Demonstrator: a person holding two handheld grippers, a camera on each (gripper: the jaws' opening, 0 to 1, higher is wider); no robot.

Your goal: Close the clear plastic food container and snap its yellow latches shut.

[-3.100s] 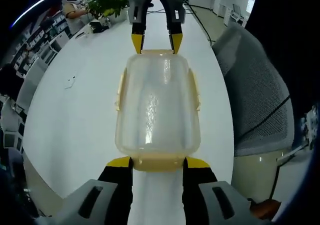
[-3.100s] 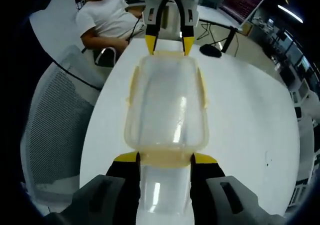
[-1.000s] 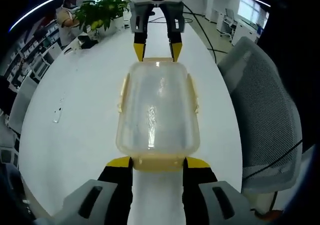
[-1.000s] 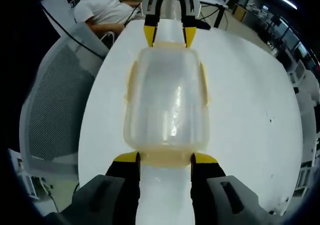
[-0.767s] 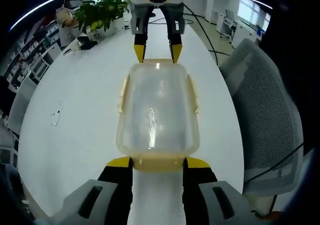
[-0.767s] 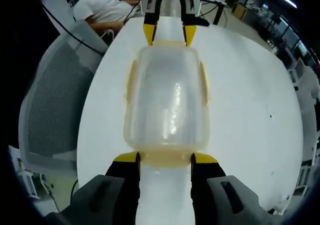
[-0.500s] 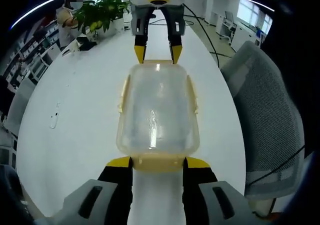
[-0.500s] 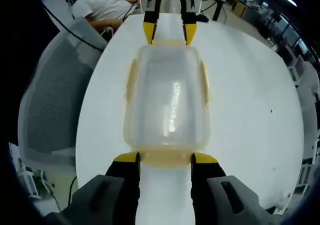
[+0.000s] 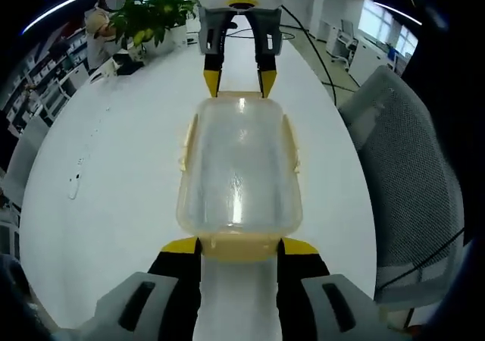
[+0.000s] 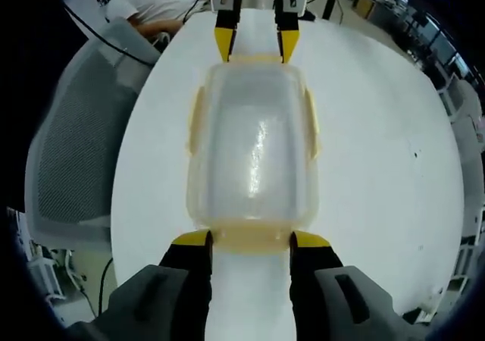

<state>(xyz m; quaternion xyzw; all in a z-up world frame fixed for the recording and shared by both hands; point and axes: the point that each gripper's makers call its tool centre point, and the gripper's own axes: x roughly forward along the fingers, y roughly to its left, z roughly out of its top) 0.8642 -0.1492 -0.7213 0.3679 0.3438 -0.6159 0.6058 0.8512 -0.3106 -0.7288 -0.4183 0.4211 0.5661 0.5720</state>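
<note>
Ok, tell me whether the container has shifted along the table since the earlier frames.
Yes. The container has travelled toward the plant end of the table: the dark mark has slid down the left gripper view.

Bright even overhead office light, glare streak on the container lid (image 9: 238,182), edges fisheye-bent.
</note>
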